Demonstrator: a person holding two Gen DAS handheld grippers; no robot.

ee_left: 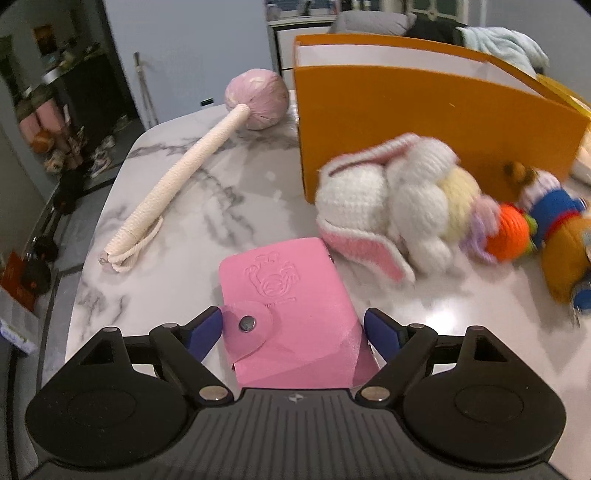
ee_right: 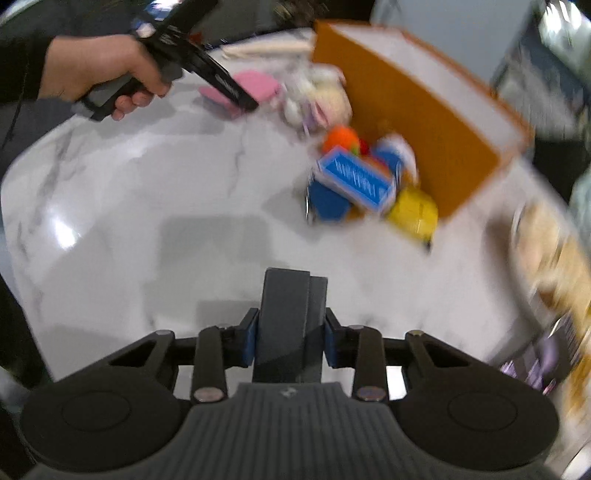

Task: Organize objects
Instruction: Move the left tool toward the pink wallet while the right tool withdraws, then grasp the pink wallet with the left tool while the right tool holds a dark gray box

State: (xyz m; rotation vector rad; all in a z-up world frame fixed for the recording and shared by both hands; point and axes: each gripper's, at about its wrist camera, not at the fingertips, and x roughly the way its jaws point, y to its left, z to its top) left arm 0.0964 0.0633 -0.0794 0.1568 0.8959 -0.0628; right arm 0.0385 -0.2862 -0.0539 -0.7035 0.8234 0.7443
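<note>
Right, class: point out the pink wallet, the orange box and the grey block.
pink wallet (ee_left: 291,291), left wrist view, embossed front.
orange box (ee_left: 424,122), left wrist view, front wall.
grey block (ee_right: 286,317), right wrist view, top face.

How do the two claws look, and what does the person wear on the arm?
Each claw, left claw and right claw, has a black ribbed body, two round black discs, black linkage arms with silver pins, and blue pads. The sleeve is dark.

A white marble bench (ee_left: 177,206) with grey veins and a rounded corner shines under overhead light. At ten o'clock beyond it stands a pale blue-grey wall (ee_left: 192,40); at nine, a dark shelf unit (ee_left: 48,81) over cluttered floor. A white cabinet (ee_left: 295,33) sits at twelve.
</note>
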